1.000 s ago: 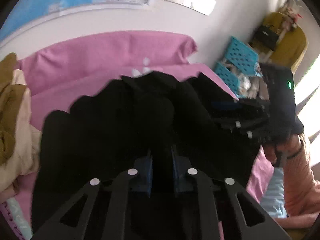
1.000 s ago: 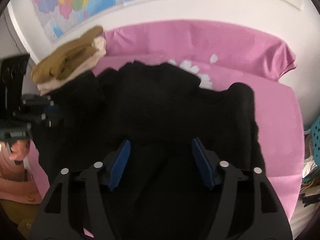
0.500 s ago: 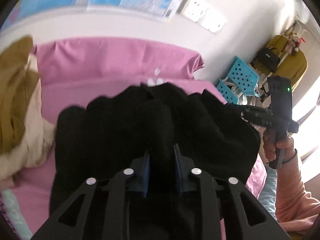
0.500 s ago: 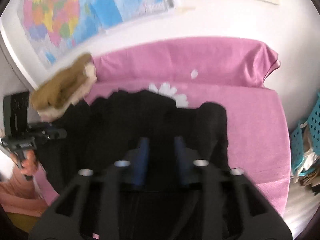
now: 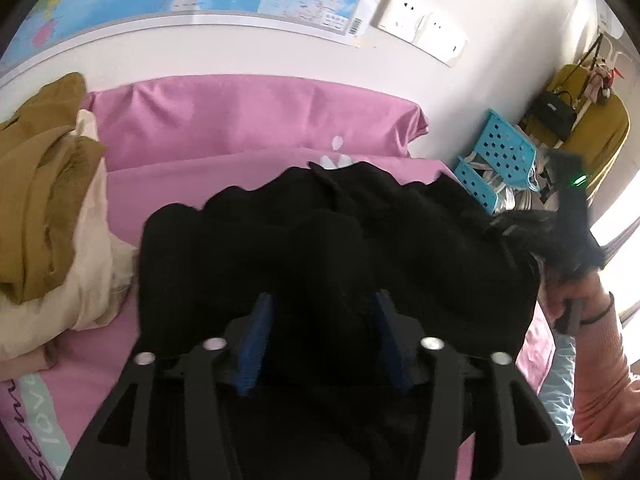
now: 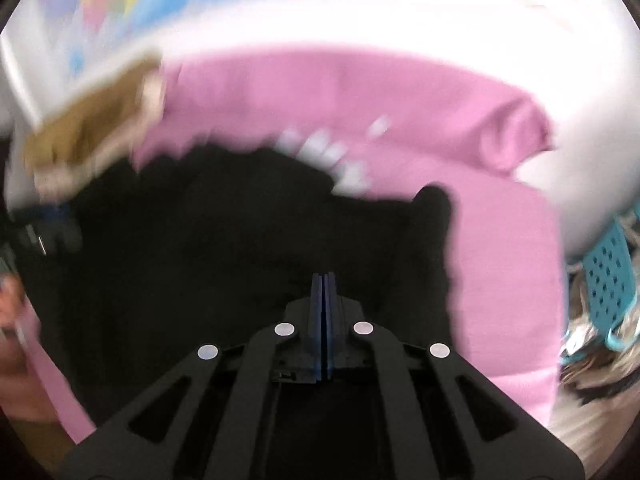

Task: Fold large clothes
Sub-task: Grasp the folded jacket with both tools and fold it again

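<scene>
Black garment point(image 5: 320, 240) bunched on pink bedsheet point(image 5: 240, 128), folding unfinished; left gripper point(image 5: 320, 332) jaws just opening around cloth, right gripper point(image 6: 322, 320) just closed, pads together.

Left gripper point(image 5: 320, 340) jaws just parting, right gripper point(image 6: 323, 320) jaws pressed together.

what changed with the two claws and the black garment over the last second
The left claw, clamped on a fold of the black garment a second ago, has just been opening; the fold sits loose between its blue pads. The right claw, wide open a second ago, has just been closing and is now shut, pads together; whether cloth is pinched cannot be told. The garment stayed on the pink bedsheet, and the brown clothes pile is unchanged.
</scene>
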The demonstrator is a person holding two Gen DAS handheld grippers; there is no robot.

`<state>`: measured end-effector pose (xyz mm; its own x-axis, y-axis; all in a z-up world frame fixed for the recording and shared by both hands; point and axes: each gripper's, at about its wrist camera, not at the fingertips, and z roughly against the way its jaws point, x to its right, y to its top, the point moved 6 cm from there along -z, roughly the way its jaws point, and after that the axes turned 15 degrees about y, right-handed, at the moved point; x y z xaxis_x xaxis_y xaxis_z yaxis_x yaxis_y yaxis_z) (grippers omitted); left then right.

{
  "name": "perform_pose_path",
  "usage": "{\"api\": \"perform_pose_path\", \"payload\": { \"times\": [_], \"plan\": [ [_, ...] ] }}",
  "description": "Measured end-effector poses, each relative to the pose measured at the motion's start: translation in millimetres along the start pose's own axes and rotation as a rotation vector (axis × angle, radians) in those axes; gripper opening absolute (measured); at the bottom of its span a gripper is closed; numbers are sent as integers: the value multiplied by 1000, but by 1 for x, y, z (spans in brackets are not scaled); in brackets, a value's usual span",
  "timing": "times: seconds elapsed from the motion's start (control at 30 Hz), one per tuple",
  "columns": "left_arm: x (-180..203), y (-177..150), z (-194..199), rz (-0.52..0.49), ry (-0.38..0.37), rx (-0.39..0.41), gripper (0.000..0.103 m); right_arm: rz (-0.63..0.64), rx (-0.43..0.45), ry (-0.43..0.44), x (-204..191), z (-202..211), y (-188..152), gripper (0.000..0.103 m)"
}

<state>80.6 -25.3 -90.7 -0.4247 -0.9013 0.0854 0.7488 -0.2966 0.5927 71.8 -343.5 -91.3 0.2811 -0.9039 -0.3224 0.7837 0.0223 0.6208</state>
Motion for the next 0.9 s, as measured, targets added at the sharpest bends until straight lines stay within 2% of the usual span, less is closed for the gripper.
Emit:
{"api": "perform_pose_path", "payload": {
  "times": [0.1,0.13,0.17,0.2,0.23,0.27,0.3,0.33,0.37,0.4,0.43,0.5,0.53,0.63,0.7,0.73,0.8,0.83,0.87,0.9],
  "plan": [
    [-21,-6,1,51,-3,-7,61,-83,64,25,18,22,-1,0],
    [-28,-9,1,63,13,-9,60,-76,61,-33,24,23,-3,0],
    [-33,-11,0,67,28,-10,55,-75,56,-79,29,22,-6,0],
    [-42,-18,-2,77,42,-20,50,-98,50,-59,33,18,-7,0],
    [-50,-24,-4,100,38,-37,41,-138,41,-37,39,14,-12,0],
    [-56,-30,-6,121,25,-53,38,-154,38,-40,43,13,-15,1],
    [-61,-35,-7,130,24,-60,36,-165,52,-15,43,15,-17,1],
    [-65,-38,-7,137,35,-61,27,-171,72,19,39,19,-15,1],
    [-67,-39,-5,142,38,-58,25,-172,92,43,38,23,-15,5],
    [-70,-40,1,154,35,-51,25,-165,112,55,34,30,-14,14],
    [-70,-40,6,160,33,-41,28,-136,133,76,24,37,-13,23],
    [-66,-36,24,147,30,9,47,-66,132,98,-1,40,-13,58],
    [-63,-35,31,138,35,34,58,-39,117,104,-10,36,-13,61],
    [-49,-33,40,80,60,61,61,45,45,144,-43,18,-22,61],
    [-45,-36,33,60,95,36,61,79,-11,117,-49,2,-29,67],
    [-45,-39,26,51,119,19,60,88,-37,104,-50,-9,-33,64],
    [-50,-45,15,52,161,-7,46,101,-70,51,-43,-24,-37,19],
    [-56,-48,12,65,171,-12,40,90,-67,45,-39,-25,-37,13],
    [-63,-52,13,90,146,-12,34,59,-49,59,-31,-23,-34,5],
    [-71,-56,15,113,135,-8,29,22,-31,78,-23,-20,-32,4]
  ]
}}
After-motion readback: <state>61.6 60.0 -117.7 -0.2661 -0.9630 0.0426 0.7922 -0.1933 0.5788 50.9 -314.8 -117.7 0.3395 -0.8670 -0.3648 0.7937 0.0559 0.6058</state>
